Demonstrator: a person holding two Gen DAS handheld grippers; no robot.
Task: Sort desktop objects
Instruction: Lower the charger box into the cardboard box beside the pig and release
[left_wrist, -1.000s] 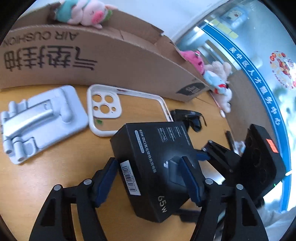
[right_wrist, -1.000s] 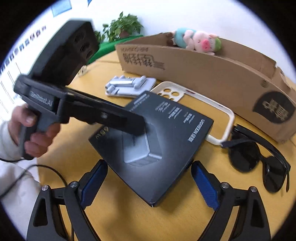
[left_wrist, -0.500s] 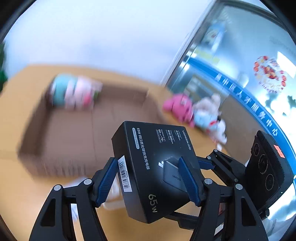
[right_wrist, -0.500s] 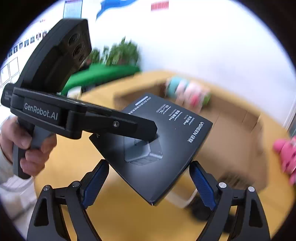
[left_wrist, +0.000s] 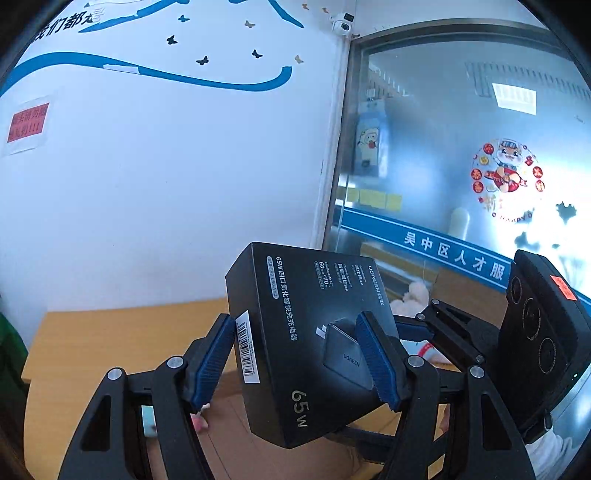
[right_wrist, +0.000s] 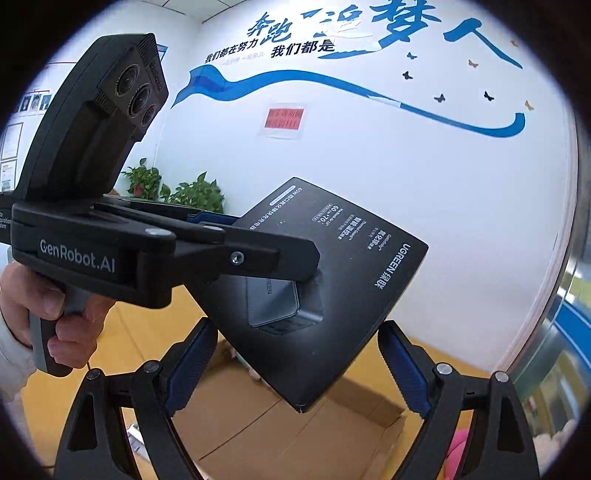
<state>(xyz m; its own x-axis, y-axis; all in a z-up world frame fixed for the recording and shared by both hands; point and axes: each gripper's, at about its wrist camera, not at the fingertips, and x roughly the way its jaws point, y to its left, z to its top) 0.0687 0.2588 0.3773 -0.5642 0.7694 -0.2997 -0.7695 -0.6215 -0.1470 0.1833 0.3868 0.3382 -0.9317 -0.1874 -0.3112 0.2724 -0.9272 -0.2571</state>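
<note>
Item: black charger box (left_wrist: 314, 339).
- Left tool (left_wrist: 301, 360): blue pads pinching the box's two side edges; box held high, tilted.
- Right tool (right_wrist: 295, 373): jaws spread, pads either side of the box's lower corner, contact unclear.

Change: box was on the tabletop (left_wrist: 110, 332) a second ago; now airborne.
Cardboard carton (right_wrist: 280, 435) at six o'clock below: drop-in likely next.
</note>
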